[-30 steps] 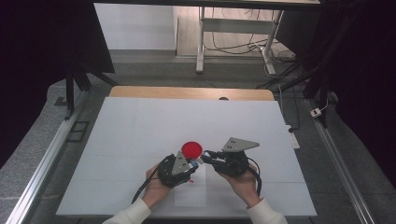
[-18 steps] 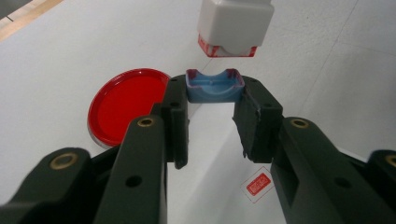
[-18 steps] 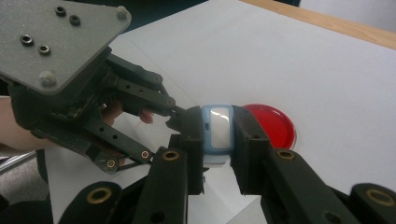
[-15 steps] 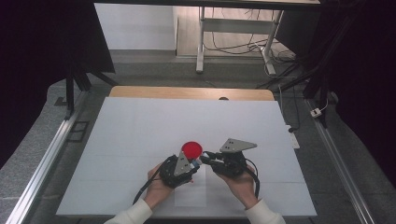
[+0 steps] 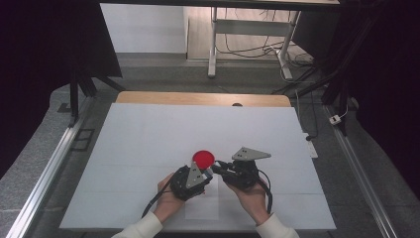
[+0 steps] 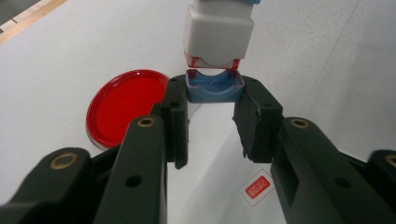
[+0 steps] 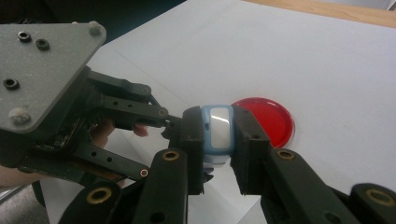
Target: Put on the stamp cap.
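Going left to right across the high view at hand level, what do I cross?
Left gripper → right gripper. The red dish lies just beyond where their tips meet, so I leave it out of the order.

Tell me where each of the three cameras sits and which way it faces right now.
High view: above the person's side, facing forward and down on the white table; both hands and forearms show.
Left gripper view: rides the left gripper, looking along its jaws at the blue cap.
Right gripper view: rides the right gripper, facing the left gripper.
Shared: all three show the red lid.
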The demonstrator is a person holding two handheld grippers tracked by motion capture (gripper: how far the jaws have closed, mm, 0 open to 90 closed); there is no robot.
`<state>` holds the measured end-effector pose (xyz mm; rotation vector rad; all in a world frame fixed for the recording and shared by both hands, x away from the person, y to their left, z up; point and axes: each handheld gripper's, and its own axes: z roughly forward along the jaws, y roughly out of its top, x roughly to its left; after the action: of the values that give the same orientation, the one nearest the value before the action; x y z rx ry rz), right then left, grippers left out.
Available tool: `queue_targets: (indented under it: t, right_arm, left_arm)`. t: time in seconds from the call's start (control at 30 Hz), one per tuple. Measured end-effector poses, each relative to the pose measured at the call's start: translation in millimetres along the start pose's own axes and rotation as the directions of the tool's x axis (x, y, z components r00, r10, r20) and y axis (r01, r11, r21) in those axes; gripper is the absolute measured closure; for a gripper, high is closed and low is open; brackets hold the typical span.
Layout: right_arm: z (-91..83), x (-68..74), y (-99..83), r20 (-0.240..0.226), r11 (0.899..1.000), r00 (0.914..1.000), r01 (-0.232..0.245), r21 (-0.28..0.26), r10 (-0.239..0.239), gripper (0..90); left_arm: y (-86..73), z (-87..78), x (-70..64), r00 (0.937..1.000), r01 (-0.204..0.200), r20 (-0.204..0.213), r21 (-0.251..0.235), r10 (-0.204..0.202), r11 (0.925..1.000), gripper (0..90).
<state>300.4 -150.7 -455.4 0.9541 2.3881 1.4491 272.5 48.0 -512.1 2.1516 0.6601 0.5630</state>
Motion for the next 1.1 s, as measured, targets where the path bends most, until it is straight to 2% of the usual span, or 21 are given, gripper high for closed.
queue_targets:
  t: [0.53, 1.1]
  right_arm:
    - [4.2, -0.6, -2.0, -0.006, 0.998, 0.9978, -0.067, -0.003, 0.067, 75.0]
    - [5.9, 0.5, -2.5, -0.011, 0.997, 0.9969, -0.078, 0.010, 0.078, 74.9]
  left_arm:
    - [-0.1, 0.0, -1.2, 0.9995, -0.019, -0.026, -0.003, 0.019, 0.9998, 65.8]
    - [-0.3, 0.0, -1.3, 0.9993, -0.020, -0.031, -0.002, 0.020, 0.9998, 65.8]
